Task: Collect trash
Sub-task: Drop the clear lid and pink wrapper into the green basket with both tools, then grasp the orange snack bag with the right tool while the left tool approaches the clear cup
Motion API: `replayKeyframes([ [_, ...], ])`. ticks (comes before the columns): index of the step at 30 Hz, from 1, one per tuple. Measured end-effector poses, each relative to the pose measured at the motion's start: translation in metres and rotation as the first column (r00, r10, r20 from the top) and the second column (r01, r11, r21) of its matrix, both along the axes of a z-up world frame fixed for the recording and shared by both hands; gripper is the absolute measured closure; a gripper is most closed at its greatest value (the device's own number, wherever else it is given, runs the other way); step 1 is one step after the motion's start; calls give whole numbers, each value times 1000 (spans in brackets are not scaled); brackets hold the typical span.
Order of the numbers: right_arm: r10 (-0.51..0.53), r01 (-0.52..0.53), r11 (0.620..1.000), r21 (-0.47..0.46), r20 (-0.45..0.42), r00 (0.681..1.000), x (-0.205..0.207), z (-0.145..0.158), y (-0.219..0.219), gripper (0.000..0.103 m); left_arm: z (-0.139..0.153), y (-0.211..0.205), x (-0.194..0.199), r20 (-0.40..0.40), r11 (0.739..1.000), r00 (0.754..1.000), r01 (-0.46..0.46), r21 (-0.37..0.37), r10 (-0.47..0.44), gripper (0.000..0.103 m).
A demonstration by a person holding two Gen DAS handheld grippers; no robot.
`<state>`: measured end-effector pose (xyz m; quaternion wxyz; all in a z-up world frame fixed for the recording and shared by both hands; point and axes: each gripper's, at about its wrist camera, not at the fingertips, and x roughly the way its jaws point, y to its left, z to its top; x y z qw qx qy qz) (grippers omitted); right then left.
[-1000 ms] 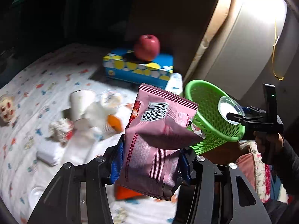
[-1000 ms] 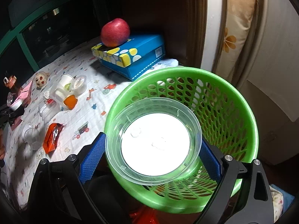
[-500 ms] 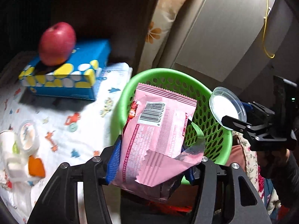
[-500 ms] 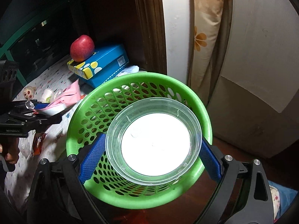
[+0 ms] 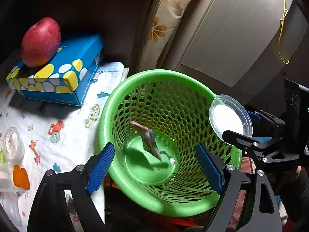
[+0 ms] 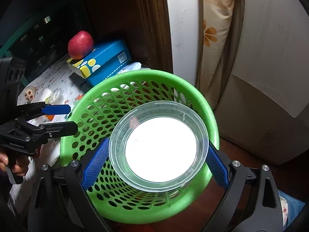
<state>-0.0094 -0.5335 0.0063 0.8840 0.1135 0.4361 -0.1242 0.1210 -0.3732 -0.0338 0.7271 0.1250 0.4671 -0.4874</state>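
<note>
A green perforated basket (image 5: 115, 104) stands beside the table's edge. A pink snack wrapper (image 5: 148, 139) falls blurred inside it, near the bottom. My left gripper (image 5: 154, 166) hangs over the basket's near rim, its jaws opening with nothing between them. My right gripper (image 6: 154, 164) is shut on a clear round plastic lid (image 6: 158, 148), held over the basket (image 6: 135, 73). In the left wrist view the same lid (image 5: 229, 118) sits above the basket's right rim. In the right wrist view the left gripper (image 6: 61, 118) shows at the basket's left side.
A red apple (image 5: 40, 41) rests on a blue tissue box (image 5: 58, 77) at the table's back. Small cups (image 5: 11, 145) and an orange scrap (image 5: 21, 176) lie on the patterned cloth (image 5: 67, 135). A floral cushion (image 5: 160, 27) and a pale cabinet stand behind the basket.
My left gripper swung from the table to over the basket, opened, and the pink wrapper dropped inside. The right gripper carried the lid further over the basket.
</note>
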Motion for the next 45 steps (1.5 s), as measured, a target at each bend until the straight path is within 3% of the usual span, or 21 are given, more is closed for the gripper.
replayKeyframes([
  [6, 66, -62, 997, 39, -89, 994, 33, -25, 14, 11, 13, 41, 9, 28, 996, 996, -82, -26, 82, 17],
  [15, 44, -6, 991, 130, -295, 955, 76, -64, 6, 10, 16, 106, 26, 0, 975, 977, -212, -69, 213, 16],
  [19, 48, 0, 990, 141, -340, 939, 85, -71, 6, 10, 20, 133, 25, 23, 965, 967, -250, -74, 252, 15],
  [27, 1, 34, 993, 115, -287, 958, 81, -66, 5, 5, 24, 195, 30, 53, 925, 926, -370, -83, 375, 14],
  [34, -10, 24, 997, 79, -172, 985, 56, -30, 18, 5, 32, 257, 30, 71, 869, 867, -488, -75, 493, 14],
  [40, 55, -53, 998, 39, -42, 998, 37, 6, 60, 5, 28, 299, 23, 81, 828, 824, -558, -56, 561, 14],
  [45, 185, -185, 982, 30, 18, 983, 37, 16, 112, 5, 20, 332, 16, 71, 788, 784, -614, -49, 616, 14],
])
